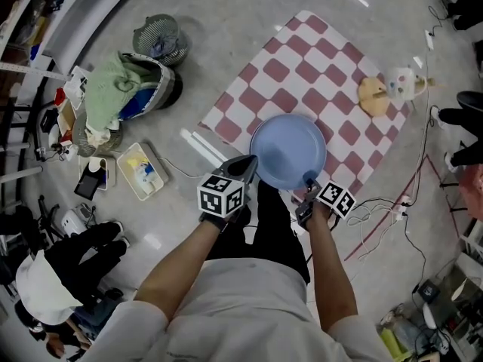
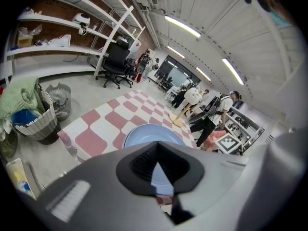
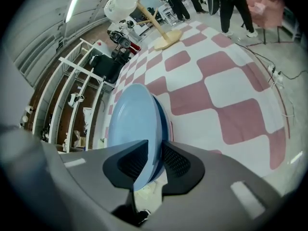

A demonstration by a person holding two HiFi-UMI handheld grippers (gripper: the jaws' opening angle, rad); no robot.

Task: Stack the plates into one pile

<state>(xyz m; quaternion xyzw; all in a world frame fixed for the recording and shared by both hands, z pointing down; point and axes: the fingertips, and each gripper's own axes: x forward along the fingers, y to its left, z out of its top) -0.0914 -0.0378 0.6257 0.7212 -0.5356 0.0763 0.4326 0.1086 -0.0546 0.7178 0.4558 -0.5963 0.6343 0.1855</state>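
Observation:
A light blue plate [image 1: 287,151] hangs over the near edge of a red-and-white checkered mat [image 1: 332,74]. My right gripper [image 1: 309,181] is shut on its near rim. In the right gripper view the plate [image 3: 132,129] stands on edge between the two pads [image 3: 132,160], with a darker blue rim just behind it. My left gripper [image 1: 249,164] sits at the plate's left edge with its jaws closed together. Its own view shows the plate [image 2: 149,134] beyond the shut tips [image 2: 157,146], over the mat [image 2: 106,124].
Left of the mat stand a laundry basket with green cloth [image 1: 124,89], a wire basket [image 1: 160,38] and a white tray [image 1: 142,170]. A wooden stand with a white lamp [image 1: 385,89] is on the mat's far right. Cables [image 1: 385,210] lie near right; a person [image 1: 68,262] crouches lower left.

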